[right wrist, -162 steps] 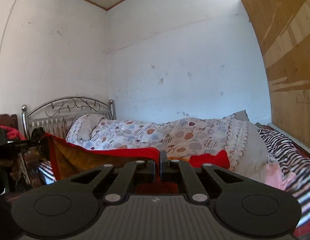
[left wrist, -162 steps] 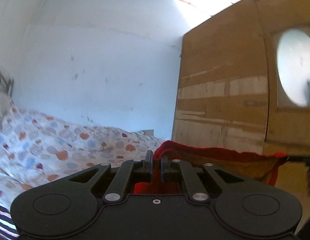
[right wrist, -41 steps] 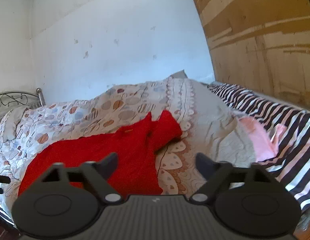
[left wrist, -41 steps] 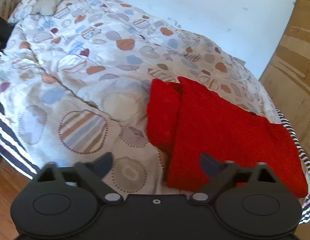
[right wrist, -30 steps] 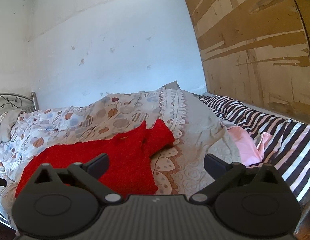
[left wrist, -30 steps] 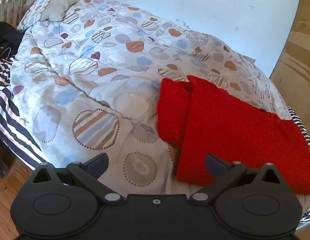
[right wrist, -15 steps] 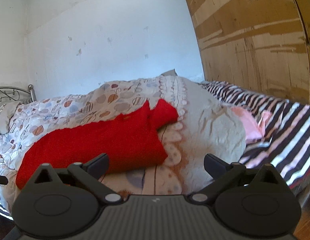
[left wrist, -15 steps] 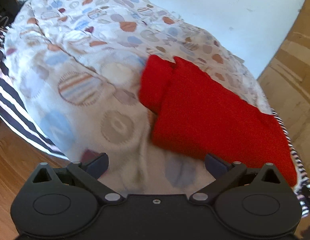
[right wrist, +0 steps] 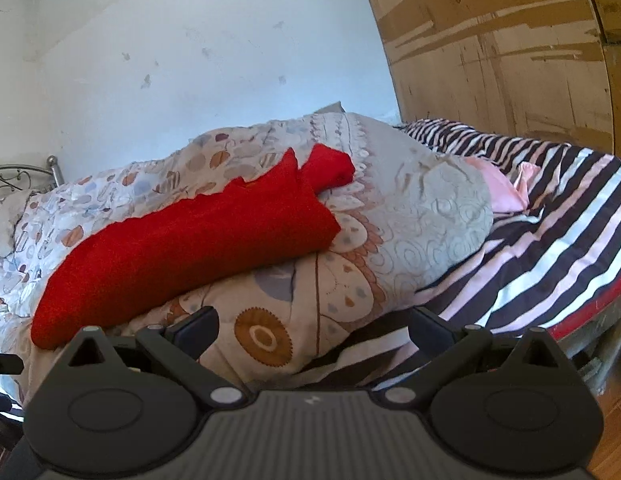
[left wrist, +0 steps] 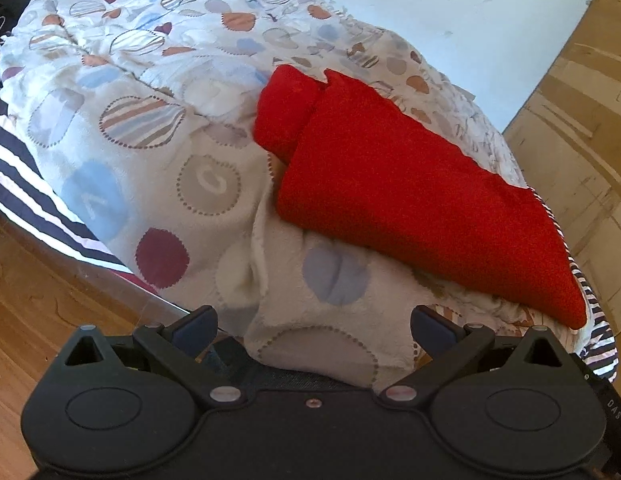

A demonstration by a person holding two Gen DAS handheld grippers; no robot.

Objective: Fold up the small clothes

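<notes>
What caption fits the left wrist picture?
Open left gripper above a folded red garment lying on the patterned quilt.

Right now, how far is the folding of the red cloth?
Done: the red garment lies doubled flat on the patterned duvet. In hand: nothing; the left gripper and right gripper are open, clear of it. Left: perhaps another fold; its sleeve sticks out.

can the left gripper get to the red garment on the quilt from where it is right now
Probably yes. The left gripper is open and empty, and the red garment lies exposed on the patterned quilt ahead, right of centre. Only bare quilt shows between them.
</notes>
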